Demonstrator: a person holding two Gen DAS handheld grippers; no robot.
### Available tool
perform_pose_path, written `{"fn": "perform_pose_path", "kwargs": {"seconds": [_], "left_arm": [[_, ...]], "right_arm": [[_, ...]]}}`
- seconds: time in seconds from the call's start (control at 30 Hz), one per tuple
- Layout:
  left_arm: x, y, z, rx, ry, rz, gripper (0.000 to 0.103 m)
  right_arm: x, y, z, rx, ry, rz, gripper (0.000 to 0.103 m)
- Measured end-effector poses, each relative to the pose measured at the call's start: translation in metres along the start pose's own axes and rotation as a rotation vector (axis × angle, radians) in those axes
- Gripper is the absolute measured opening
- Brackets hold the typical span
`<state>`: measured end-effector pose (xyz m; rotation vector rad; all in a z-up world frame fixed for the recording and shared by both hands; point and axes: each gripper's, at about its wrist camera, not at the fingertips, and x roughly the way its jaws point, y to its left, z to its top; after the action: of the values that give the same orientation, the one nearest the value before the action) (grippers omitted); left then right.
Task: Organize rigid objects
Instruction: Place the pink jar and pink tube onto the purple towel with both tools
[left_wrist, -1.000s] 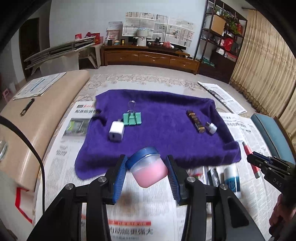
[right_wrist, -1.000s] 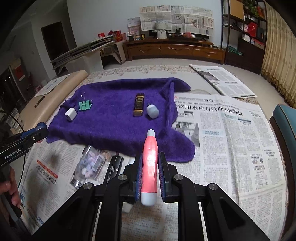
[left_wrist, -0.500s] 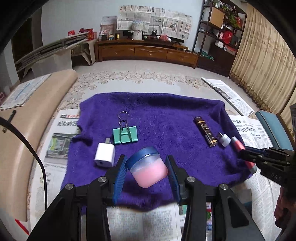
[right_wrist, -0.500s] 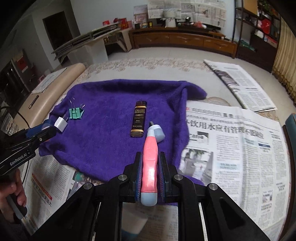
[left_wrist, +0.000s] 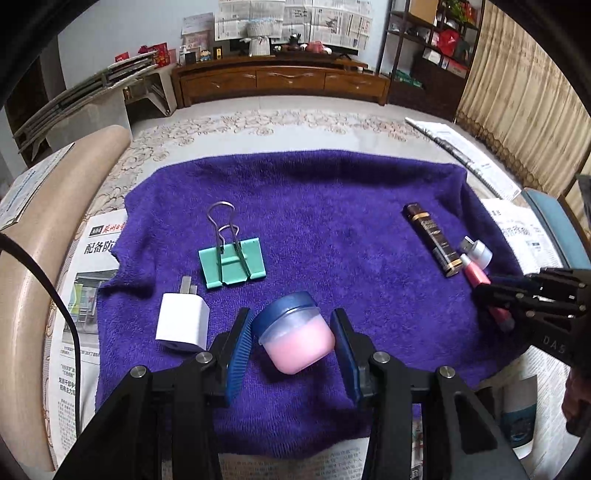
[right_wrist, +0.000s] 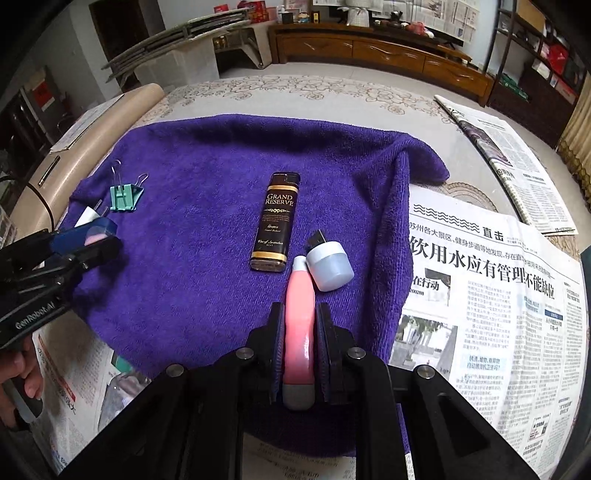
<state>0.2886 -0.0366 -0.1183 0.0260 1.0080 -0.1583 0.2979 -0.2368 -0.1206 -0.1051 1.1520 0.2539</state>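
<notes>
Pink jar (left_wrist: 299, 343) clamped in left hand-held gripper (left_wrist: 293, 345), pink tube (right_wrist: 299, 332) in right hand-held gripper (right_wrist: 300, 343).

Purple towel (left_wrist: 332, 192), teal binder clip (left_wrist: 232, 264), white charger (left_wrist: 183, 321), pink jar (left_wrist: 299, 341) blue-lidded, pink tube (right_wrist: 299, 325).

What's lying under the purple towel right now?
Newspaper sheets stick out from under the purple towel along its left, right and near edges, with patterned floor covering beyond its far edge. Whatever lies beneath the towel's middle is covered and cannot be seen.
</notes>
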Motion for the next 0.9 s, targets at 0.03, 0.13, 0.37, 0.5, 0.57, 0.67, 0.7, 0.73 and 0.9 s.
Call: {"fn": "perform_pose_path", "kwargs": {"seconds": [0.03, 0.13, 0.37, 0.5, 0.57, 0.67, 0.7, 0.73, 0.9], "left_arm": [[0.002, 0.001, 0.000, 0.003, 0.007, 0.004, 0.041], [0.004, 0.005, 0.000, 0.012, 0.021, 0.014, 0.041], [0.008, 0.006, -0.001, 0.055, 0.031, 0.017, 0.041], [0.008, 0.004, -0.001, 0.088, 0.035, 0.030, 0.048], [0.008, 0.003, -0.001, 0.103, 0.030, 0.053, 0.053], [0.008, 0.003, -0.001, 0.113, 0.029, 0.036, 0.054], [0.007, 0.003, -0.001, 0.110, 0.030, 0.028, 0.054], [0.006, 0.004, 0.000, 0.104, 0.027, 0.018, 0.054], [-0.011, 0.000, -0.005, 0.093, -0.010, -0.030, 0.054]], "right_arm": [[0.001, 0.000, 0.001, -0.010, 0.001, -0.006, 0.017], [0.003, 0.007, 0.002, -0.046, 0.000, -0.026, 0.017], [0.006, 0.010, 0.003, -0.113, 0.005, -0.023, 0.017], [0.005, 0.008, 0.003, -0.147, 0.013, -0.006, 0.018], [0.005, 0.006, 0.004, -0.159, 0.016, 0.010, 0.018], [0.004, 0.003, 0.001, -0.185, 0.007, 0.038, 0.019], [0.004, 0.002, 0.000, -0.192, 0.005, 0.047, 0.019], [0.003, 0.001, 0.000, -0.196, 0.007, 0.056, 0.021], [-0.015, -0.002, -0.004, -0.182, -0.008, 0.099, 0.029]]}}
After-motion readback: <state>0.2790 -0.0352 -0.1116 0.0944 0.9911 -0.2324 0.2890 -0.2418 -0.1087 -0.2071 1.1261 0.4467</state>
